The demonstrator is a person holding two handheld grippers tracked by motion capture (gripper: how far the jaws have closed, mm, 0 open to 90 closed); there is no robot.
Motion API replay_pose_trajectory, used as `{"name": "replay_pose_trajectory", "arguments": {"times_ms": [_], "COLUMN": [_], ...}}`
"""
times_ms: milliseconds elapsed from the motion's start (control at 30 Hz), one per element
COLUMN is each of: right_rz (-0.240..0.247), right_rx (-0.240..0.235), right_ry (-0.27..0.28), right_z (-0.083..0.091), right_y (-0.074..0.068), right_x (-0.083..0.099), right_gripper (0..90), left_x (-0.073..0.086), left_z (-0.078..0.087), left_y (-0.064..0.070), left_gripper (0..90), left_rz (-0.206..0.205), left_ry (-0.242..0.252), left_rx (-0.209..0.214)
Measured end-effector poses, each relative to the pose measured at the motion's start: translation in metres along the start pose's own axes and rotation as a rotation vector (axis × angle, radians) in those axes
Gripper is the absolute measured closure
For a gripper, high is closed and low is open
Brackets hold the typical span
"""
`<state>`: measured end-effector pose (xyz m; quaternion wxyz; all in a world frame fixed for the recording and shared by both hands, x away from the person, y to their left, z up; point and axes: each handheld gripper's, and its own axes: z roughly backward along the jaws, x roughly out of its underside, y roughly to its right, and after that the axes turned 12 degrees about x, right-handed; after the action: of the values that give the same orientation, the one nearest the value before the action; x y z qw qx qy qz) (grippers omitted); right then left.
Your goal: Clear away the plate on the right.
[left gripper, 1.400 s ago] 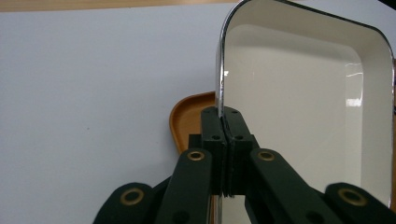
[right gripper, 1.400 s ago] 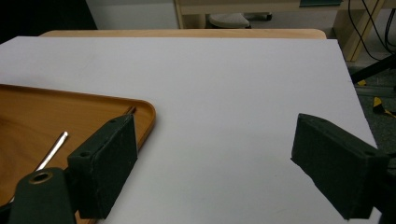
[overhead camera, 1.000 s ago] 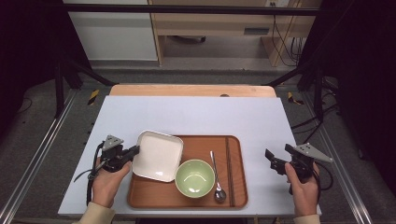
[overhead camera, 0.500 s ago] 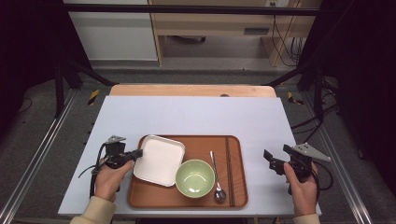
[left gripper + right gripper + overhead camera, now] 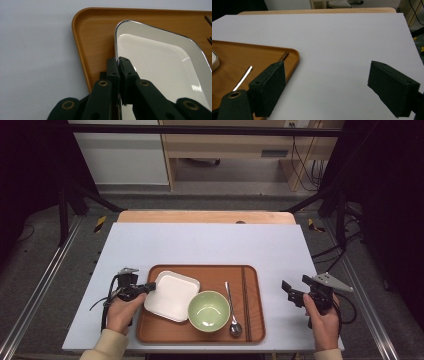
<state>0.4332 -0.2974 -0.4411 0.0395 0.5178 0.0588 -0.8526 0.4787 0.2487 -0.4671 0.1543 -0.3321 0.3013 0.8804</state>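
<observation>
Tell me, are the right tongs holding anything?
No, the right tongs stand wide open over the bare white table, with nothing between the two pads.

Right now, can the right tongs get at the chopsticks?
Probably yes. The right tongs are open and hold nothing, on bare table beside the tray; the chopsticks lie along its near edge, with nothing between.

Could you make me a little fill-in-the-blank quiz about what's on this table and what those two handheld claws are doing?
1. The left gripper is clamped on the rim of the white ____.
2. The right gripper has its jaws ____ above the table.
3. The green bowl sits on the wooden ____.
4. Between the bowl and the chopsticks lies a metal ____.

Missing words: plate; open; tray; spoon
</observation>
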Motion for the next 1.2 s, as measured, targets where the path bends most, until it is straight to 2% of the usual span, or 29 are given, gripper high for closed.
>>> {"name": "replay_pose_trajectory", "arguments": {"times_ms": [100,200,400,467,567,667,733,800,867,1000,1200], "right_rz": [-0.003,-0.001,-0.001,0.005,0.015,0.017,0.019,0.022,0.047,0.051,0.066], "right_rx": [0.001,0.001,-0.003,-0.005,-0.003,-0.006,-0.008,-0.023,-0.027,-0.052,-0.050], "right_ry": [0.004,0.005,0.002,0.003,0.005,0.006,0.005,0.000,-0.002,0.000,0.015], "right_z": [0.001,0.001,0.000,0.000,0.001,0.001,0.000,0.000,-0.002,-0.004,-0.006], "right_y": [0.001,0.001,-0.001,-0.001,-0.002,-0.002,-0.002,-0.003,-0.006,-0.010,-0.014], "right_x": [0.000,0.000,0.000,0.000,0.000,0.000,0.000,0.000,0.002,0.003,0.004], "right_gripper": [14.9,14.9,14.6,15.4,16.2,15.0,14.5,14.3,14.0,12.0,11.2], "left_x": [0.000,-0.002,-0.006,-0.006,-0.008,-0.009,-0.010,-0.012,-0.012,-0.013,-0.013], "left_z": [0.001,0.002,0.002,0.002,0.001,0.002,0.002,0.003,0.004,0.009,0.018], "left_y": [0.003,0.007,0.014,0.015,0.016,0.017,0.019,0.020,0.019,0.016,0.014], "left_gripper": [80.1,75.1,69.1,66.3,62.1,53.5,49.6,45.7,39.1,28.7,18.6], "left_rz": [-0.033,-0.093,-0.140,-0.156,-0.177,-0.196,-0.201,-0.228,-0.247,-0.293,-0.356], "left_ry": [0.037,0.065,0.090,0.103,0.108,0.112,0.134,0.141,0.158,0.207,0.246], "left_rx": [-0.018,-0.043,-0.043,-0.055,-0.053,-0.057,-0.051,-0.049,-0.039,-0.025,-0.017]}}
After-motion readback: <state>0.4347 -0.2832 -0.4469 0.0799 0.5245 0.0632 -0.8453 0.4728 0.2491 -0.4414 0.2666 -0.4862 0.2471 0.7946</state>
